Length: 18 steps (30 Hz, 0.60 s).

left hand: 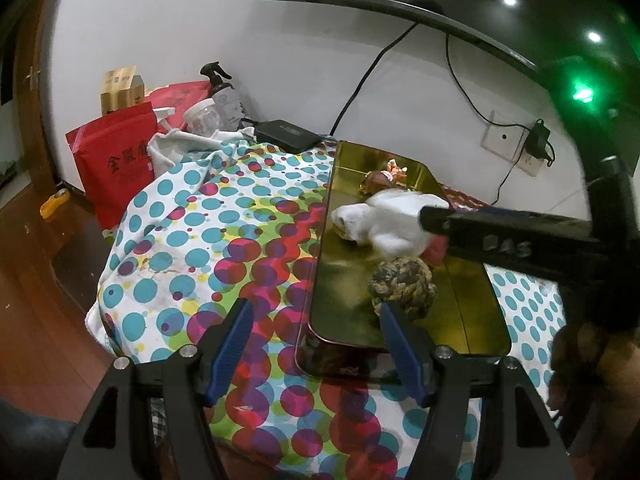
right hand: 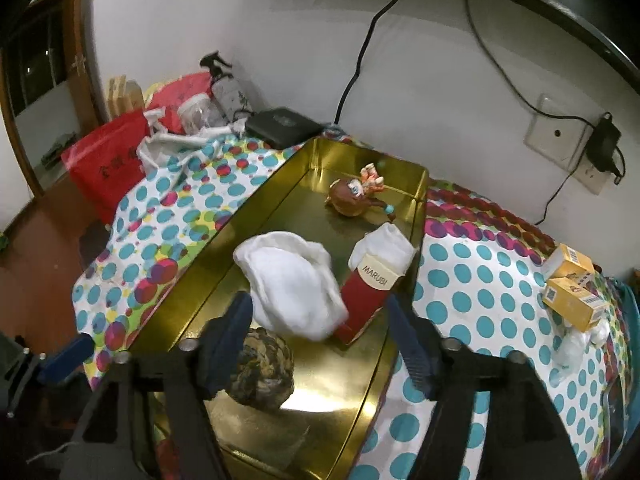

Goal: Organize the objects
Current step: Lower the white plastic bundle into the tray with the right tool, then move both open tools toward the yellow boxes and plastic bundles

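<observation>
Blue-padded fingers of the left gripper [left hand: 316,346] stand about half open with nothing between them; they hover over the near left corner of the gold tray [left hand: 320,280], above the dotted cloth [left hand: 192,240]. The right gripper [right hand: 320,340] is also parted, and its pads press on nothing. It hangs over the near part of the tray [right hand: 224,248], and the white cloth bundle [right hand: 288,280] lies just ahead of its fingertips, free of them.

Nearest in the tray is the braided rope ball [right hand: 264,368], partly under the right gripper's left finger. Behind it lies the white bundle, touching the red box [right hand: 360,304] with the word MARUBI on its pale top. A second white cloth [right hand: 386,246] sits behind that box, against the tray's right wall. Farther back, near the far wall of the tray, rests a small brown figure [right hand: 352,196] with an orange part.

Outside the tray, two yellow boxes [right hand: 572,288] lie on the cloth at the right. At the far left stand a red bag [left hand: 112,160] and a spray bottle [left hand: 224,92] by the wall.
</observation>
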Tool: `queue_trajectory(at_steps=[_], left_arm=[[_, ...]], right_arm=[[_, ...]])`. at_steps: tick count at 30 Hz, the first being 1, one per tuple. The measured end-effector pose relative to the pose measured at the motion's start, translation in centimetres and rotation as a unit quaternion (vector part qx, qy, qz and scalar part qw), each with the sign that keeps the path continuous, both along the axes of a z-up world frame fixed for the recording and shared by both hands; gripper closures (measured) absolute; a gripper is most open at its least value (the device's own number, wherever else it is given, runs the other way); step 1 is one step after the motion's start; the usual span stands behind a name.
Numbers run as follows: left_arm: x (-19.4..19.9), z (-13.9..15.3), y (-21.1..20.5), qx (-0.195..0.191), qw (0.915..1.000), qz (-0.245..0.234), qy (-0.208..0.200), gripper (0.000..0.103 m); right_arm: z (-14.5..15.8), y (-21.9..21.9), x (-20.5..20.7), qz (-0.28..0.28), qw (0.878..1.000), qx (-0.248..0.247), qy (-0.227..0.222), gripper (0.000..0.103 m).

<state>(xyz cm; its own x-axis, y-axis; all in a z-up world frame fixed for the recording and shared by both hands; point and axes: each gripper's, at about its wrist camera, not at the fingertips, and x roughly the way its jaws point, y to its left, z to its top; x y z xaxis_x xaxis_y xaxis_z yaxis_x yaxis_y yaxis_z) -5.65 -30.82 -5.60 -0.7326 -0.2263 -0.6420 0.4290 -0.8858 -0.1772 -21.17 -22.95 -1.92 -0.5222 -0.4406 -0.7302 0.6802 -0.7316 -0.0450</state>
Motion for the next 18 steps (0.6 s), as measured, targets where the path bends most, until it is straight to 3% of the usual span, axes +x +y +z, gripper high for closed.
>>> queue_trajectory(at_steps=[7, 10, 18], left_arm=[[-0.4, 0.3, 1.7, -0.019, 0.9996, -0.019, 0.005, 0.035], [-0.2, 1.4, 3.1, -0.027, 0.9987, -0.037, 0.023, 0.035], [-3.0, 4.4, 10.2, -0.048, 0.9913, -0.103, 0.065, 0.035]], right_arm=[[1.5, 5.2, 0.9, -0.022, 0.999, -0.041, 0.003, 0.033], [1.5, 9.8, 1.2, -0.044, 0.997, -0.065, 0.002, 0.018], [-0.5, 22.4, -0.8, -0.135, 0.987, -0.086, -0.008, 0.014]])
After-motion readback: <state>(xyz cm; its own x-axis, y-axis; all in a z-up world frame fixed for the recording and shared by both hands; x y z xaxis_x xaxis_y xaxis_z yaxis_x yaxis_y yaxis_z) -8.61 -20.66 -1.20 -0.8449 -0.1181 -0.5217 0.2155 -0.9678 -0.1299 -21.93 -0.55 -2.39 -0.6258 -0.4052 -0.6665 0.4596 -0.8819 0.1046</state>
